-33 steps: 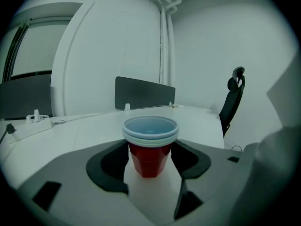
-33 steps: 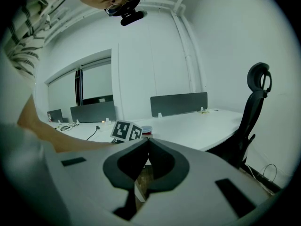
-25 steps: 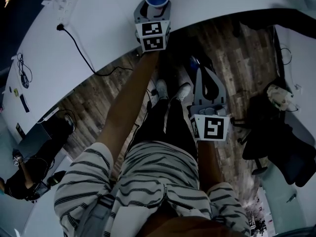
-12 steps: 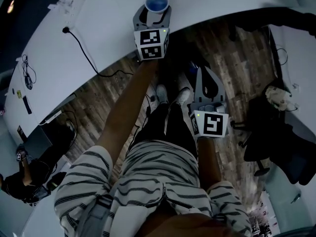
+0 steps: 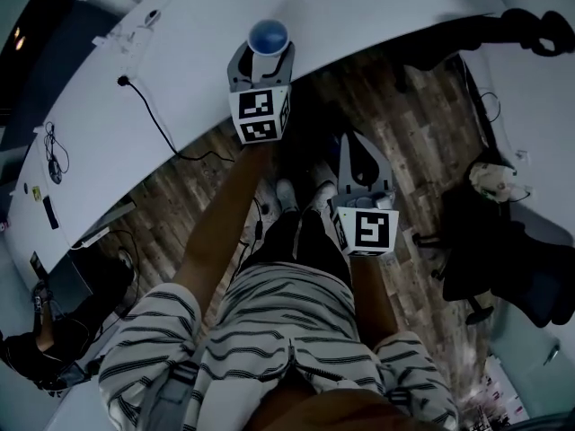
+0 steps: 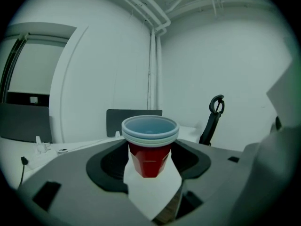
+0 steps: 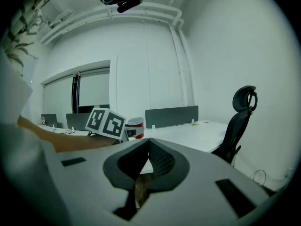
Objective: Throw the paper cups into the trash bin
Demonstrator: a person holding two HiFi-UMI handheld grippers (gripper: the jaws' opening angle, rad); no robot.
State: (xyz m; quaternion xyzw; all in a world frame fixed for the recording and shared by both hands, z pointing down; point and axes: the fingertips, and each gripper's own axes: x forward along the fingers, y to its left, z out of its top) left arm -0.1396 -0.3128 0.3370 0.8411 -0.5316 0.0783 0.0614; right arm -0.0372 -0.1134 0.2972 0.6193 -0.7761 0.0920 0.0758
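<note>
A red paper cup with a pale rim and a blue inside, seemingly a nested stack, stands upright between the jaws of my left gripper, which is shut on it. From the head view the cup and left gripper are over the near edge of the white table. My right gripper hangs lower over the wood floor, beside the person's legs, shut and holding nothing. Its own view shows the jaws meeting at the tips, with the cup beyond them.
A black cable runs across the table and off its edge. A black office chair stands on the floor at the right, and another chair is by a far desk. Wood floor lies below the grippers.
In the head view the left gripper and its cup have shifted down and a little left, toward the table's near edge. The right gripper has drifted slightly left and stays shut.
</note>
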